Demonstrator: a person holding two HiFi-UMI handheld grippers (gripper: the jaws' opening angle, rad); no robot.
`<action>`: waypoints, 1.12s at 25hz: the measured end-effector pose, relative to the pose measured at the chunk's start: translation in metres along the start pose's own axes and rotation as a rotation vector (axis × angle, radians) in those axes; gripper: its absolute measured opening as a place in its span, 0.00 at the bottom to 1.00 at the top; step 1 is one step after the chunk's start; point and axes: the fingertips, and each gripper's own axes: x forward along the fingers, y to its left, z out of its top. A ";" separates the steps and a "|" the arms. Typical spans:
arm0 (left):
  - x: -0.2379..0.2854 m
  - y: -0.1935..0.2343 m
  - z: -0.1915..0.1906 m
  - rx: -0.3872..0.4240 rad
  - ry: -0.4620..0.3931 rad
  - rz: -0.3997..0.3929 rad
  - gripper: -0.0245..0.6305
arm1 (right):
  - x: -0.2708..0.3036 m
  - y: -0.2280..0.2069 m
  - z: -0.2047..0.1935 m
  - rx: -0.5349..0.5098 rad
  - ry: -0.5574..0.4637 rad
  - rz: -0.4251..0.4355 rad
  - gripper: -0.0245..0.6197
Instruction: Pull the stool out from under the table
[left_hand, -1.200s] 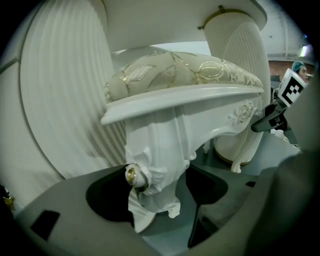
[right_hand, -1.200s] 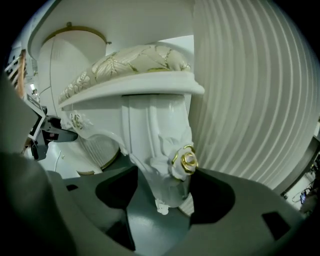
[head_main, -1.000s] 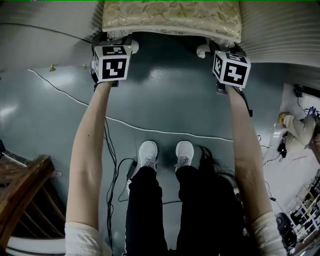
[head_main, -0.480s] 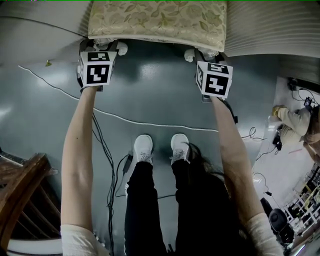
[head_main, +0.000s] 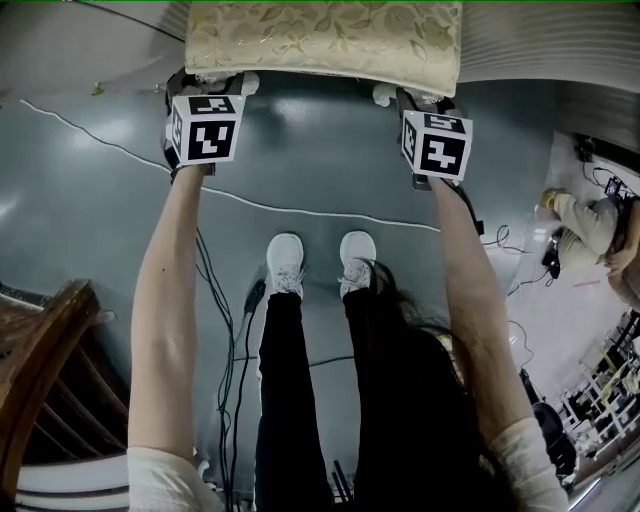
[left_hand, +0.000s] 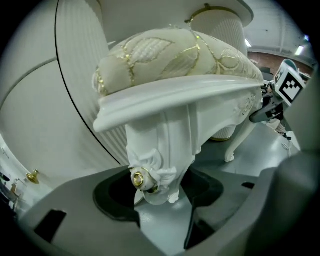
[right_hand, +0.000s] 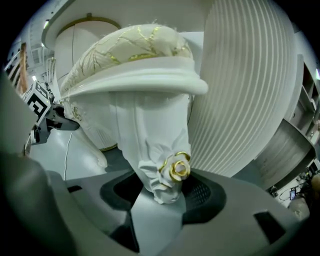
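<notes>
The stool (head_main: 325, 40) has a cream cushion with gold leaf pattern on a white carved frame; it stands at the top of the head view against the white fluted table (head_main: 545, 45). My left gripper (head_main: 213, 82) is shut on the stool's front left leg (left_hand: 160, 150), whose gold rosette sits between the dark pads (left_hand: 112, 200). My right gripper (head_main: 397, 97) is shut on the front right leg (right_hand: 155, 145) just above its gold rosette. Each gripper's marker cube shows in the other's view.
A white cable (head_main: 300, 212) crosses the grey floor between the stool and the person's white shoes (head_main: 285, 262). Dark cables run down the left. A wooden piece of furniture (head_main: 40, 370) stands at lower left. Another person (head_main: 590, 215) crouches at the right. The table's fluted base (right_hand: 240, 90) is close behind.
Both grippers have drawn back toward the person with the stool's legs in them. The stool's front edge now stands closer to the white cable, and the shoes have stepped back.
</notes>
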 end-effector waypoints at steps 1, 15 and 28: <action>-0.001 -0.001 -0.001 0.000 0.008 -0.002 0.46 | -0.001 0.000 -0.001 0.000 0.001 0.002 0.42; 0.004 0.009 0.002 0.045 -0.050 -0.059 0.45 | -0.004 0.011 0.001 0.012 0.007 -0.008 0.42; 0.000 0.020 -0.009 0.090 -0.039 -0.084 0.46 | -0.025 0.040 -0.022 0.077 0.024 -0.066 0.42</action>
